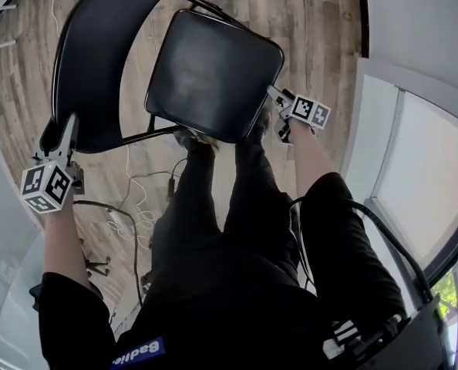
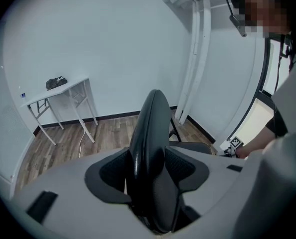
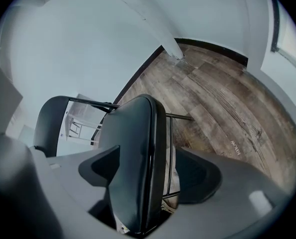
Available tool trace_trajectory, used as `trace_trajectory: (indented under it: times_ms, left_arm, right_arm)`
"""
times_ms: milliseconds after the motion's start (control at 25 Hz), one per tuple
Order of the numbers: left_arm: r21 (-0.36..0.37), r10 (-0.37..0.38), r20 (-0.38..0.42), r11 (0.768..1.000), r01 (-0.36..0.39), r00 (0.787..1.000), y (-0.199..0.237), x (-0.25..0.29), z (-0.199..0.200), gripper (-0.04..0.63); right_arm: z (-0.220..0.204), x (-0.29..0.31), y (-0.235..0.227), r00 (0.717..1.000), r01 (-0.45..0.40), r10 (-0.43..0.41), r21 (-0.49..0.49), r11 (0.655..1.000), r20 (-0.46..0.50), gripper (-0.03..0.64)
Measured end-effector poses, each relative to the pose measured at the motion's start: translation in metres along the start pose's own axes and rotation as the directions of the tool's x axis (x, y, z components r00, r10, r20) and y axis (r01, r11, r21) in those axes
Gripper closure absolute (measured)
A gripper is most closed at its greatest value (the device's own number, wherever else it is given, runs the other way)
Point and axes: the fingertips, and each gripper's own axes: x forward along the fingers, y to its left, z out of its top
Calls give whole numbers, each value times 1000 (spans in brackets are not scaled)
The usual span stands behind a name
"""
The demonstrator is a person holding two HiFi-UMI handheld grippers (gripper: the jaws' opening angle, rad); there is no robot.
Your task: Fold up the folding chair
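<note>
A black folding chair stands unfolded on the wood floor in front of my legs. In the head view its curved backrest (image 1: 98,60) is at the left and its padded seat (image 1: 213,72) is in the middle. My left gripper (image 1: 63,129) straddles the backrest's near edge. In the left gripper view the backrest (image 2: 148,143) fills the gap between the jaws of that gripper (image 2: 148,171), and a thin sliver shows beside the left pad. My right gripper (image 1: 275,99) straddles the seat's right corner. The seat edge (image 3: 135,158) lies between that gripper's (image 3: 153,176) open jaws, with floor showing beside the right pad.
White and dark cables (image 1: 136,206) trail over the floor by my feet. A white folding table (image 2: 58,91) with a dark object on it stands against the far wall. A white post (image 2: 195,59) rises behind the chair. Walls and a window panel close the right side.
</note>
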Motion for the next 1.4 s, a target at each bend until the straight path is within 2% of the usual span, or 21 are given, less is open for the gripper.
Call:
trace_trajectory:
  times_ms: [320, 600, 800, 960, 1160, 1400]
  left_arm:
    - [6, -2, 24, 1000, 2, 1000, -2, 8, 1, 390]
    - [-38, -42, 48, 998, 44, 998, -5, 20, 0, 391]
    - [-20, -84, 65, 996, 85, 994, -9, 22, -2, 391]
    - [-47, -91, 57, 994, 94, 994, -12, 25, -4, 403]
    - [-88, -80, 29, 993, 82, 996, -6, 25, -9, 407]
    - [-73, -70, 40, 995, 73, 997, -10, 19, 0, 413]
  right_arm:
    - [-5, 36, -10, 996, -89, 89, 42, 995, -1, 298]
    - [-11, 59, -4, 981, -191, 192, 44, 981, -13, 298]
    - [-19, 65, -5, 953, -298, 302, 168, 940, 5, 298]
    - [-17, 68, -4, 937, -349, 349, 174, 921, 34, 301]
    - [-21, 66, -7, 953, -299, 303, 201, 933, 11, 301]
    - [-13, 60, 6, 960, -275, 280, 213, 938, 7, 304]
